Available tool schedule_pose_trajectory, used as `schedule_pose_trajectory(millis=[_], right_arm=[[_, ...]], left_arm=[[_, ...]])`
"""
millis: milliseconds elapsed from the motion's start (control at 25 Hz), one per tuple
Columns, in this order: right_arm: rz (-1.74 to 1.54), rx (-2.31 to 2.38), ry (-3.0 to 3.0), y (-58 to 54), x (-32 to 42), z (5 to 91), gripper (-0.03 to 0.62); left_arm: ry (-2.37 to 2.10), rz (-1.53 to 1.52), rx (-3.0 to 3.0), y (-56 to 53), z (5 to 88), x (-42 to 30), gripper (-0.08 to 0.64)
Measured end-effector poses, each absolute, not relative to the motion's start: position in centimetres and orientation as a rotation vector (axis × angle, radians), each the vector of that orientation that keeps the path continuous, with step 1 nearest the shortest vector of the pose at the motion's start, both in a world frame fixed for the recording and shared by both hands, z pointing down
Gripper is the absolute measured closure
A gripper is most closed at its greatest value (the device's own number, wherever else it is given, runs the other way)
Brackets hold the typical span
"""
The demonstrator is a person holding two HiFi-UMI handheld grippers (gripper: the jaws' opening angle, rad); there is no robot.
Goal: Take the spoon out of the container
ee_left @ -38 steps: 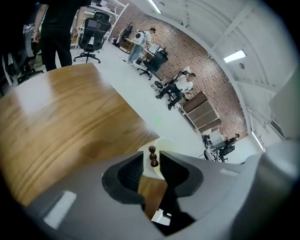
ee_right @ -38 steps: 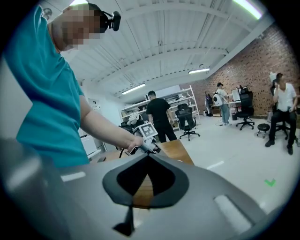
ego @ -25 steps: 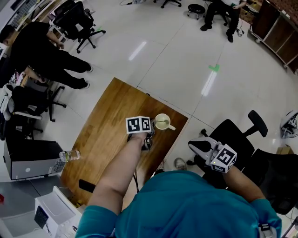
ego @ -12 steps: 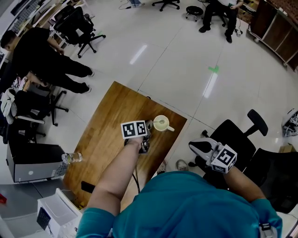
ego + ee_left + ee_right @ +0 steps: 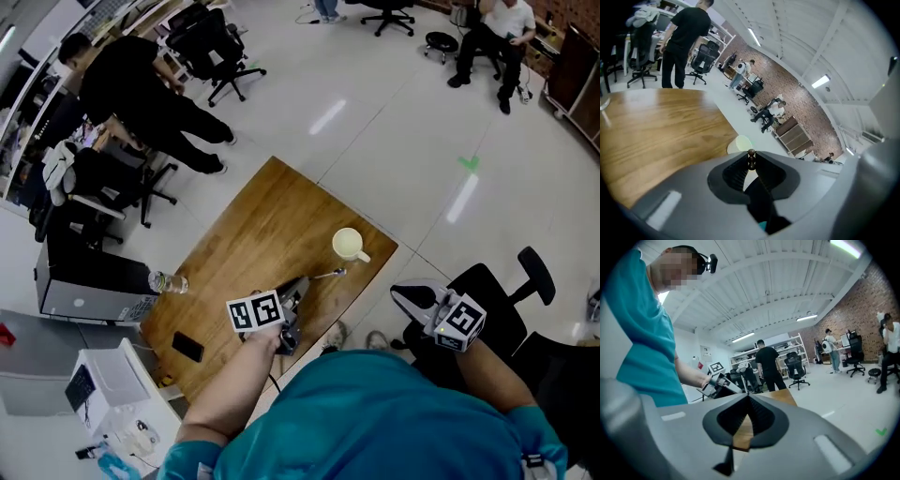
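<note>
A pale cup [image 5: 349, 244] stands near the right edge of the wooden table [image 5: 253, 234]. My left gripper [image 5: 300, 285] is held over the table short of the cup, shut on the handle of a metal spoon [image 5: 326, 275]. The spoon's bowl points toward the cup and is outside it. In the left gripper view the handle's small brown knob end [image 5: 751, 158] sticks up between the closed jaws, with the cup [image 5: 739, 143] beyond. My right gripper [image 5: 405, 292] hangs off the table's right side, shut with nothing in it [image 5: 749, 396].
A water bottle [image 5: 167, 281] lies at the table's left edge and a black phone [image 5: 187, 346] at its near corner. A black office chair [image 5: 492, 300] stands under my right gripper. People and more chairs are across the floor.
The left gripper has drawn back from the cup toward me, and the spoon has come out of the cup with it. The right gripper has stayed put.
</note>
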State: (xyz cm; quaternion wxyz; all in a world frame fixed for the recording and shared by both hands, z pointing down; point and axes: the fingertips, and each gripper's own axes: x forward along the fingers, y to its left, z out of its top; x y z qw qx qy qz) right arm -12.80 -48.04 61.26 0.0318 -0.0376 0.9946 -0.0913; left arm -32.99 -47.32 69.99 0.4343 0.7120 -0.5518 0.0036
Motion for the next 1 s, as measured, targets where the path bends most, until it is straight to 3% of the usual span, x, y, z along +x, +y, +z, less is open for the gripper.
schedule_pose_trajectory(millis=[320,1000], right_arm=[[-0.295,0.068,3.012,-42.3,-11.2,63.3,0.591],[-0.233,0.355,3.067,-7.9,-18.9,60.7,0.591]], left_arm=[[-1.486,-0.193,1.769,-33.9,67.8,-29.3,0.509],[-1.692,-0.503,1.749,7.1,64.8,-34.0,0.509]])
